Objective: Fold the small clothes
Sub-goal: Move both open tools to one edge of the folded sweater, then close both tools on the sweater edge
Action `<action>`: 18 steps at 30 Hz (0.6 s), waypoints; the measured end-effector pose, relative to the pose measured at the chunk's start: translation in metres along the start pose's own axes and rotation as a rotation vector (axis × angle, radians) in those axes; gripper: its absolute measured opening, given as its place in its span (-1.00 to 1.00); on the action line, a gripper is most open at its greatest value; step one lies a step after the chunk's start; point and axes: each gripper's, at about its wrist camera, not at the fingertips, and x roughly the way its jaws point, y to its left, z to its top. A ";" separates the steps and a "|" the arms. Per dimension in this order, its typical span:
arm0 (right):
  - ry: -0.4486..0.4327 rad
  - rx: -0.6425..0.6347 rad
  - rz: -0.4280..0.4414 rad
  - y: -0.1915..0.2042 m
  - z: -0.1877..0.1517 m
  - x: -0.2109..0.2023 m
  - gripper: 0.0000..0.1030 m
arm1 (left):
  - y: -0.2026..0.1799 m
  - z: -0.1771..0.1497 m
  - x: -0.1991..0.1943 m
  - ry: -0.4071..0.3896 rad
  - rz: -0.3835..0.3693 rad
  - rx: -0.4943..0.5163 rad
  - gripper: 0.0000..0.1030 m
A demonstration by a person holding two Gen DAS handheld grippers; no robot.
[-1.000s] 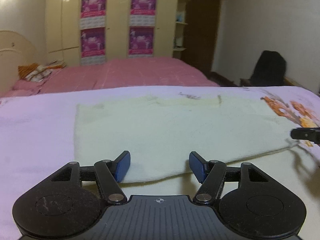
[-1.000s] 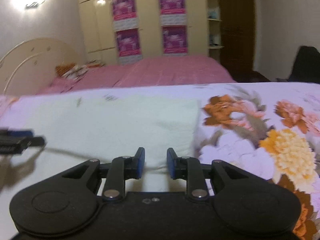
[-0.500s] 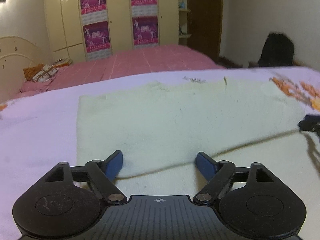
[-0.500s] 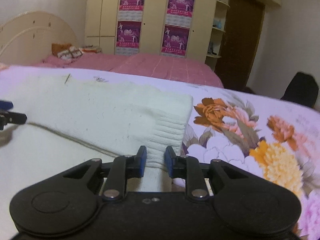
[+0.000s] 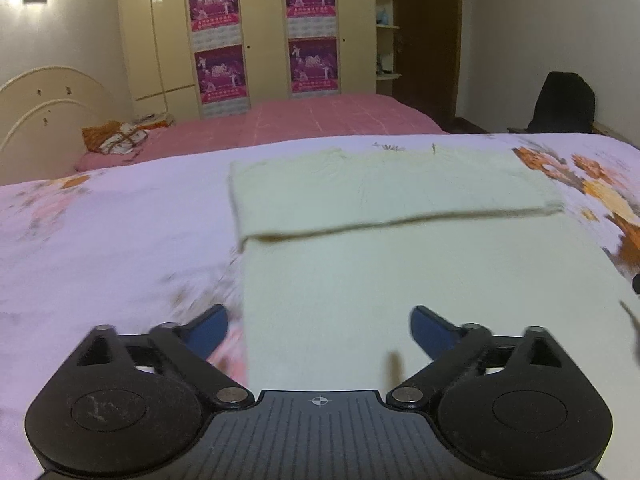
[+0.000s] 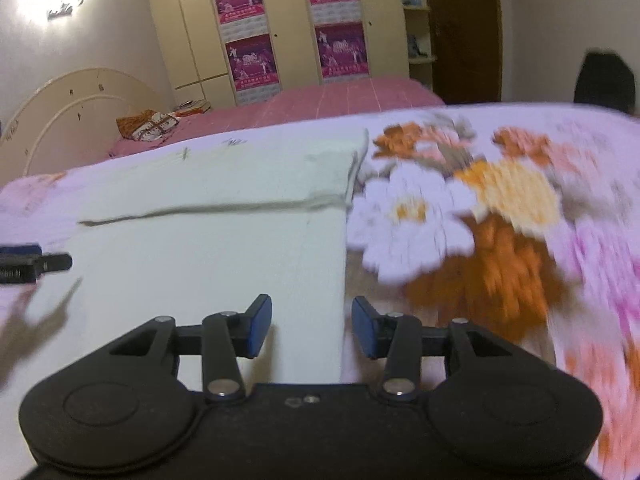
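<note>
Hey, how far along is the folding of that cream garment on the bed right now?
One fold looks done: the far part of the cream garment lies doubled over itself, its edge running across the middle. Nothing is in hand; the left gripper and right gripper are open near its closer corners. Further folds remain.

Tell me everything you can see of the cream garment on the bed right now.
The cream garment looks like a soft knit, pale cream and plain. It lies flat on the floral bedspread, with its far part folded over toward the camera; that flap's edge runs straight across, and ribbing shows at its right end. Left gripper is open over the near left edge, right gripper open over the near right edge; neither holds it.
</note>
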 end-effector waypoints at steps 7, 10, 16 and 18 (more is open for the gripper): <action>0.051 0.146 0.059 -0.003 -0.039 -0.059 -0.15 | 0.033 -0.057 -0.072 0.060 -0.049 -0.068 0.91; 0.091 0.199 0.067 -0.010 -0.061 -0.078 -0.15 | 0.055 -0.093 -0.100 0.121 -0.113 -0.164 0.89; 0.148 0.305 0.089 -0.029 -0.100 -0.111 -0.16 | 0.095 -0.147 -0.133 0.190 -0.316 -0.433 0.33; 0.161 0.366 0.123 -0.037 -0.111 -0.119 -0.16 | 0.105 -0.157 -0.138 0.203 -0.409 -0.539 0.33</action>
